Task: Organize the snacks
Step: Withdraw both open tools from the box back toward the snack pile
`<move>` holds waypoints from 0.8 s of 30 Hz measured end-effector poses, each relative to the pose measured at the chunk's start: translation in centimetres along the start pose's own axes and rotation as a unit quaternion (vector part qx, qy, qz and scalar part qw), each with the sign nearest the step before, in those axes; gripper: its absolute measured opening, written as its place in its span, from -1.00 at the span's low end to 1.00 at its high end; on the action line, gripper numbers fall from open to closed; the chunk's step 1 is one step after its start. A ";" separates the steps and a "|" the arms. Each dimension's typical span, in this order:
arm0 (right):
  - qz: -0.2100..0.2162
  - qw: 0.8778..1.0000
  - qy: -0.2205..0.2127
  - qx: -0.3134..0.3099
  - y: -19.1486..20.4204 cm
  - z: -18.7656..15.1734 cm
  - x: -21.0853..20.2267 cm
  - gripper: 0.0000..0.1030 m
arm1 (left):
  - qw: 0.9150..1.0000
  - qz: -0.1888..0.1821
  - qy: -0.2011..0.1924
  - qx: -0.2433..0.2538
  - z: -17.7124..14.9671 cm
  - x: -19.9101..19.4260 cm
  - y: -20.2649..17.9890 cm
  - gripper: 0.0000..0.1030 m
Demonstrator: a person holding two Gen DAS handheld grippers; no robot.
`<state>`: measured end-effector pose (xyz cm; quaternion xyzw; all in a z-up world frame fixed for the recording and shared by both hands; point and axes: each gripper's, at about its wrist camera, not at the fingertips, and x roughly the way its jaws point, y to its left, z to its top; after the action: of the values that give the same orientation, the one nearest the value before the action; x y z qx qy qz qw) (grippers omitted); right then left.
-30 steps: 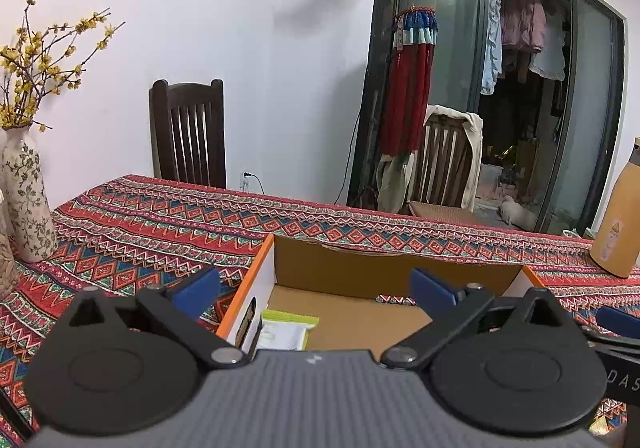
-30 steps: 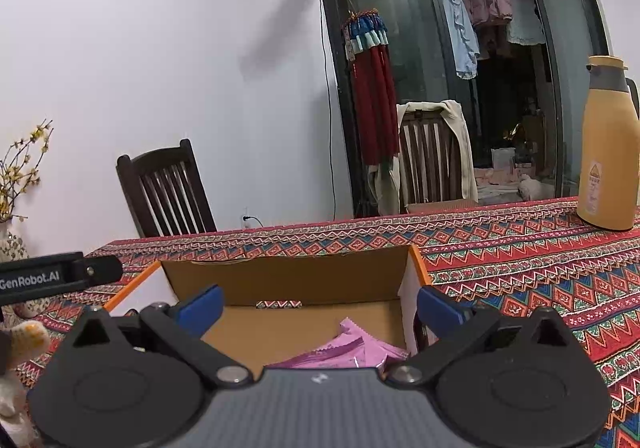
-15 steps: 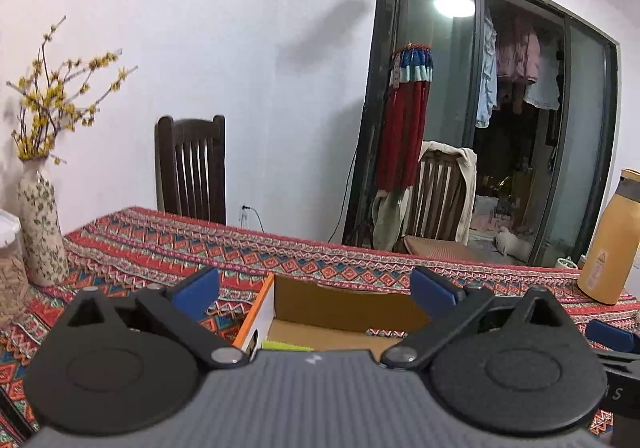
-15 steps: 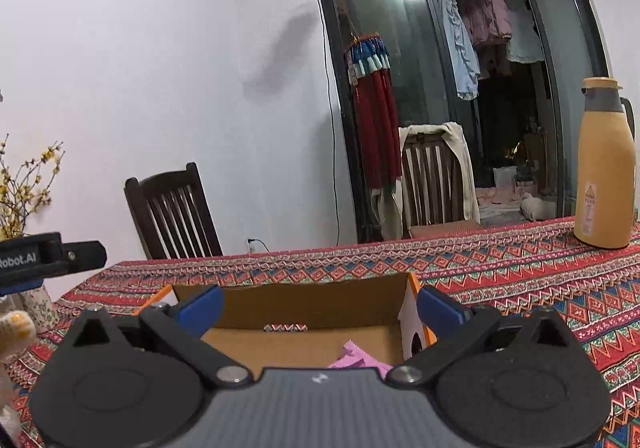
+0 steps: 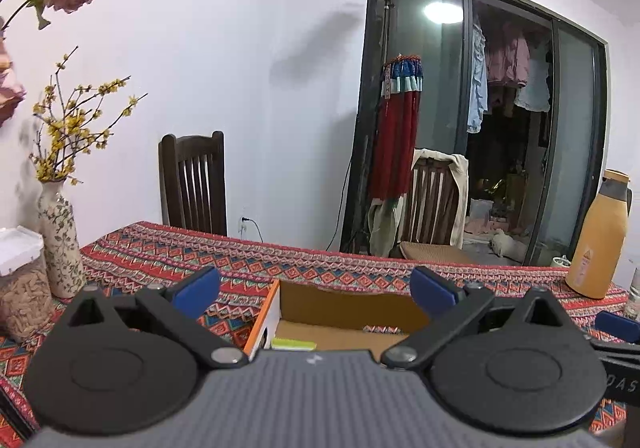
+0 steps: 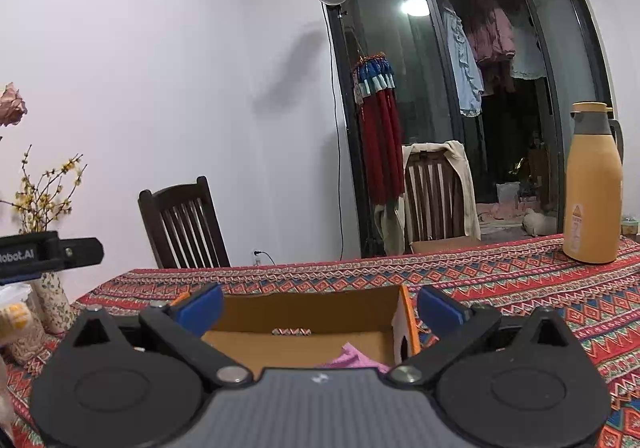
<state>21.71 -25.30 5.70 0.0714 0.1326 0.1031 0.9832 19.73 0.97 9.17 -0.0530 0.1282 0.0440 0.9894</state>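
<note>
Left wrist view: we see green snack packet (image 5: pixel 293 344) in cardboard box (image 5: pixel 352 302) on patterned tablecloth (image 5: pixel 160 260); pink packet (image 6: pixel 354 357) too. Left gripper (image 5: pixel 316 290), right gripper (image 6: pixel 318 306): jaws spread, empty.

— What sits nearest on the table (image 5: pixel 320 268)?

— The cardboard box (image 5: pixel 340 302), in front of both grippers. One snack packet (image 5: pixel 293 344) lies inside at its left wall, another packet (image 6: pixel 354 356) near its right wall.

— And to the sides?

— Far left, a vase (image 5: pixel 60 240) with a jar (image 5: pixel 22 288) just beside it, nearer. Far right, a flask (image 6: pixel 592 188).

— Behind the table?

— Two chairs: one chair (image 5: pixel 194 184) at the left, a draped chair (image 5: pixel 436 204) further right by the glass door (image 5: pixel 500 128).
</note>
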 end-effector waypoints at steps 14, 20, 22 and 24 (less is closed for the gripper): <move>0.009 1.000 0.028 -0.003 -2.1 -3.6 -6.4 1.00 | 0.999 -0.004 0.038 0.030 -5.1 -4.5 1.9 1.00; -0.006 0.998 0.066 -0.012 -2.9 -6.6 -8.8 1.00 | 0.997 -0.010 0.057 0.041 -8.1 -5.9 2.8 1.00; -0.016 0.997 0.078 -0.010 -3.2 -7.7 -9.2 1.00 | 0.997 -0.007 0.066 0.038 -9.0 -5.9 3.3 1.00; -0.024 0.996 0.090 -0.002 -3.7 -8.6 -9.5 1.00 | 0.997 0.000 0.072 0.035 -9.9 -5.8 3.8 1.00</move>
<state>11.07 -30.01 -0.75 0.0564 0.2225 0.0853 0.9696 11.32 3.14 0.76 -0.0210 0.2004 0.0360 0.9788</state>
